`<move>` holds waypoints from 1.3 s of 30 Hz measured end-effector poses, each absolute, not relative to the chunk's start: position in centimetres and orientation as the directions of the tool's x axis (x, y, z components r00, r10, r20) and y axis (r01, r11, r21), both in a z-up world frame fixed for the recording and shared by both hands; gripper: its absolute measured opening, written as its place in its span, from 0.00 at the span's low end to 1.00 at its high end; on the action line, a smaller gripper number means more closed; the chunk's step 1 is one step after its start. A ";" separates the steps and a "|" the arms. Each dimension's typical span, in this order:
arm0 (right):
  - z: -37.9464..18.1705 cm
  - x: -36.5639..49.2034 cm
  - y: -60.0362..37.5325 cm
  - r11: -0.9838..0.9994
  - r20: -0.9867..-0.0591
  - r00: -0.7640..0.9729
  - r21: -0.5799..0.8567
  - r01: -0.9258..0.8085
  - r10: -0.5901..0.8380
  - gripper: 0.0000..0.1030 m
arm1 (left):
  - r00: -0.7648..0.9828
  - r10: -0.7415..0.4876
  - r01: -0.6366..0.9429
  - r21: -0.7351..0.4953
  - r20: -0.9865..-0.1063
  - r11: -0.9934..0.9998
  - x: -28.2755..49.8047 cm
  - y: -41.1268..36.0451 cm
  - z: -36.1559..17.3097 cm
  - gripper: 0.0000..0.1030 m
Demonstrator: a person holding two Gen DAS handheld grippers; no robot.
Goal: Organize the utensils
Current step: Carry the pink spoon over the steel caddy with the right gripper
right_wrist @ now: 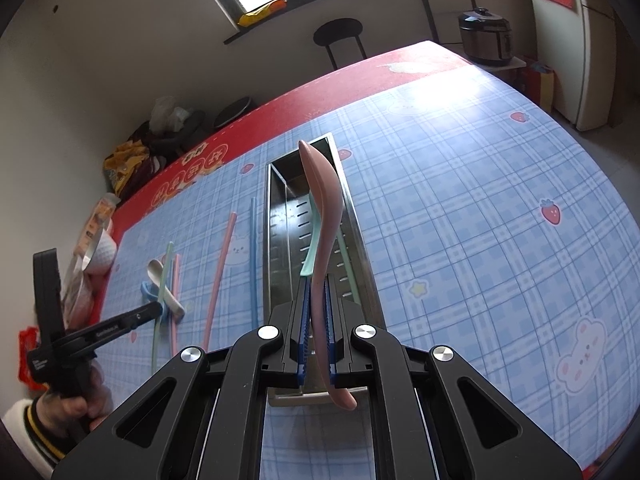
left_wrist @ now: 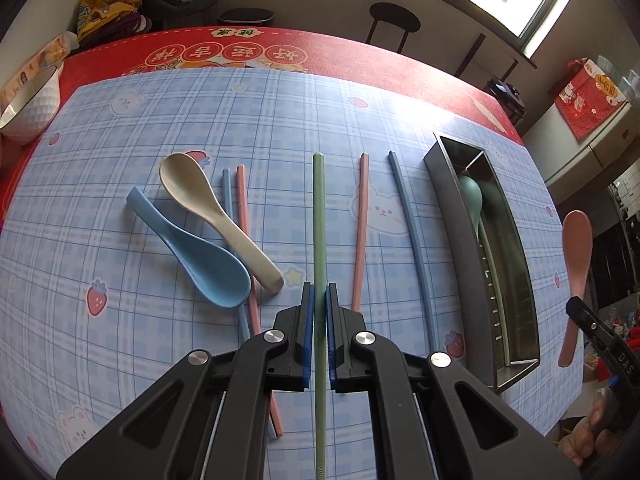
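My left gripper (left_wrist: 319, 294) is shut on a green chopstick (left_wrist: 319, 216) that points away over the blue checked cloth. My right gripper (right_wrist: 317, 286) is shut on a pink spoon (right_wrist: 322, 216) and holds it above the long steel utensil tray (right_wrist: 276, 240), which holds a green spoon (right_wrist: 314, 236). The tray (left_wrist: 444, 200) and the pink spoon (left_wrist: 576, 256) also show at the right of the left wrist view. On the cloth lie a blue spoon (left_wrist: 200, 256), a beige spoon (left_wrist: 212, 208), two pink chopsticks (left_wrist: 360, 232) and two blue chopsticks (left_wrist: 412, 236).
A white bowl (left_wrist: 32, 108) stands at the table's far left edge, next to a snack packet. The red tablecloth (left_wrist: 320, 48) borders the blue cloth at the back. A black stool (left_wrist: 394, 20) and a rice cooker (right_wrist: 484, 34) stand beyond the table.
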State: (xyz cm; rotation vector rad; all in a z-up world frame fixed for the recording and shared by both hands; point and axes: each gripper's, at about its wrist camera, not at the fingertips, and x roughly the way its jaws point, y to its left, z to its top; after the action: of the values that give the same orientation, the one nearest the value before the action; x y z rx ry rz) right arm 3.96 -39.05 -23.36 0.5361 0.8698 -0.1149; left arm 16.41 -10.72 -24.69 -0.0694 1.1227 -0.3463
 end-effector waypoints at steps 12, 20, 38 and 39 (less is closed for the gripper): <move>-25.1 11.0 -38.3 0.910 -0.835 0.546 0.278 0.309 0.070 0.07 | 0.467 -0.378 0.282 -0.271 -0.799 0.920 15.3 -9.4 -20.1 0.06; -26.2 16.1 -36.9 0.946 -0.888 0.453 0.083 0.312 -0.072 0.07 | 0.471 -0.395 0.251 -0.310 -0.789 0.917 16.1 -7.1 -20.2 0.06; -29.0 20.3 -35.3 0.923 -0.924 0.316 -0.088 0.376 -0.217 0.07 | 0.464 -0.430 0.225 -0.366 -0.775 0.903 17.1 -3.9 -20.8 0.06; -29.2 20.5 -35.2 0.924 -0.927 0.312 -0.083 0.374 -0.210 0.07 | 0.464 -0.428 0.220 -0.368 -0.775 0.904 17.1 -3.7 -20.8 0.06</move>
State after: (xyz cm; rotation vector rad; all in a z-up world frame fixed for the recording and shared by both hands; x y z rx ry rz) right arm 20.51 -35.19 -29.23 0.1575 1.1936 -0.3873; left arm 17.09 -3.73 -20.80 -0.2286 1.0142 -0.4023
